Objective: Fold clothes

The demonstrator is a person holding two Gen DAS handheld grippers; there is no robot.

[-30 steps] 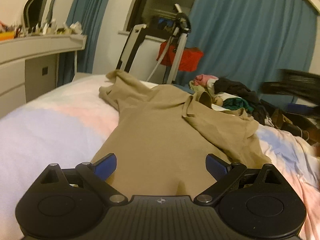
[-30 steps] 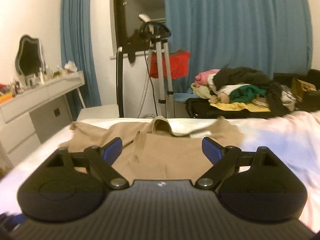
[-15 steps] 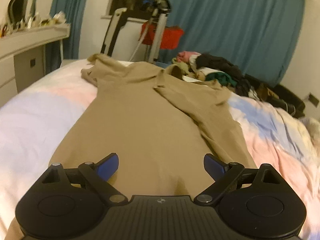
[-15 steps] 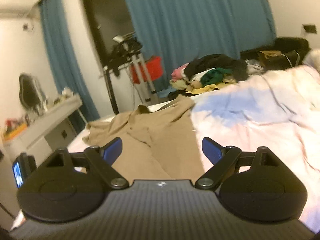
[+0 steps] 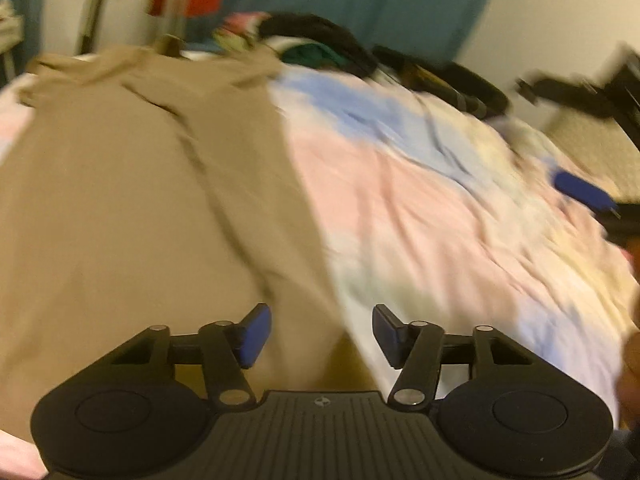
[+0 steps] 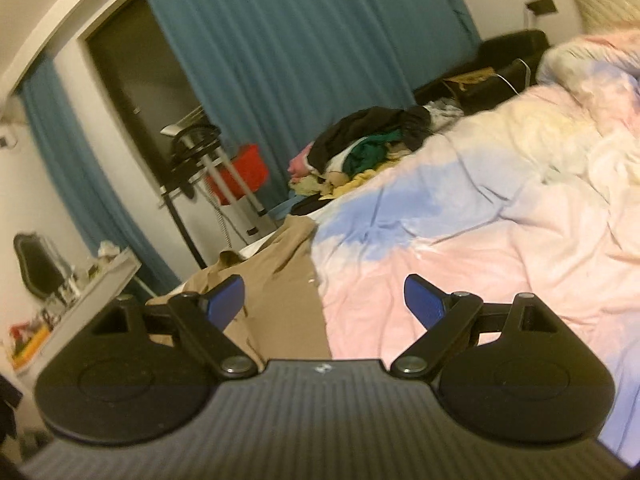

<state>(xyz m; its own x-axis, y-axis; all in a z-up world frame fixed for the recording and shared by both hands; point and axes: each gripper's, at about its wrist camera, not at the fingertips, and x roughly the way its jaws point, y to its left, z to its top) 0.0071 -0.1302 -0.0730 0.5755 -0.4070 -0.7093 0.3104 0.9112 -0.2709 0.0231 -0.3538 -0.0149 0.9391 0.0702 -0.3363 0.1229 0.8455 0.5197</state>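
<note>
Tan garment (image 5: pixel 132 200) unlabelled — left gripper (image 5: pixel 322 334) fingers closing over its edge, right gripper (image 6: pixel 324 300) wide, empty.

Dim warm yellowish indoor light, heavy motion blur in left wrist view, right view sharper, fisheye-curved edges, dark corners

Left tool (image 5: pixel 322 336) swung to the shirt's (image 5: pixel 140 200) hem corner, jaws closing.

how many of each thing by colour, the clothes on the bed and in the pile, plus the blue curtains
Tan garment spread on the bed: 1
Black garment on top of the pile: 1
Green garment in the pile: 1
Pink garment in the pile: 1
Yellow garment at the pile's foot: 1
Blue curtains: 2
Total: 7; more may be buried in the pile.
</note>
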